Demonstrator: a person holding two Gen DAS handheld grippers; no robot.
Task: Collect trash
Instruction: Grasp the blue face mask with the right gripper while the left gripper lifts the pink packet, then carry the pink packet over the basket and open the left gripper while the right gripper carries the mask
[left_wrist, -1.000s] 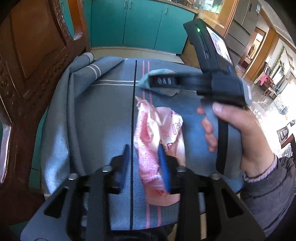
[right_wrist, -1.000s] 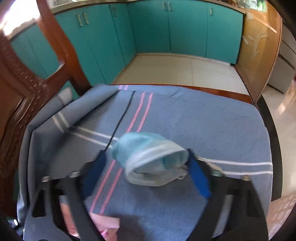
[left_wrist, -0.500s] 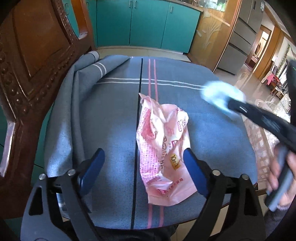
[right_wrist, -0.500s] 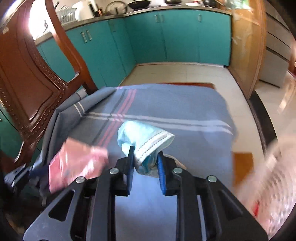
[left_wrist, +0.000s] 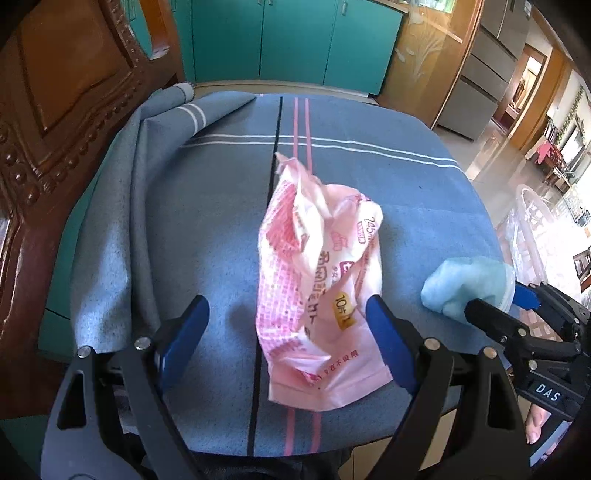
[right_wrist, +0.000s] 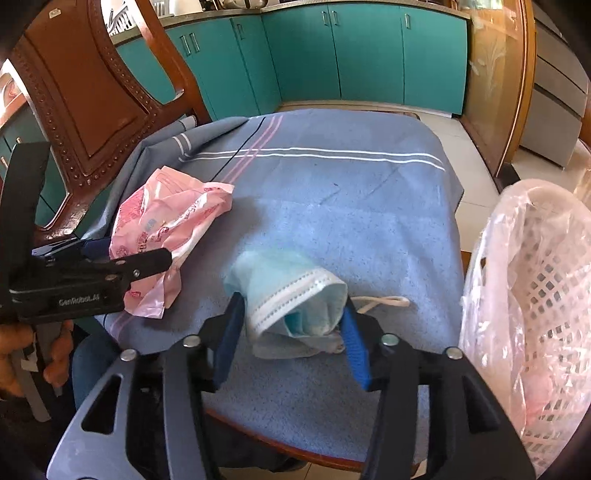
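A crumpled pink plastic wrapper lies on the blue striped cloth; it also shows in the right wrist view. My left gripper is open, its blue pads on either side of the wrapper's near end. My right gripper holds a crumpled light blue face mask between its pads, low over the cloth near the table's right edge. The mask also shows in the left wrist view.
A white lattice basket lined with clear plastic stands right of the table. A carved wooden chair back rises at the left. Teal cabinets line the far wall.
The right gripper has carried the mask from the far side of the cloth to the right edge by the basket, and its jaws stand wider. The left gripper has opened wide around the wrapper.
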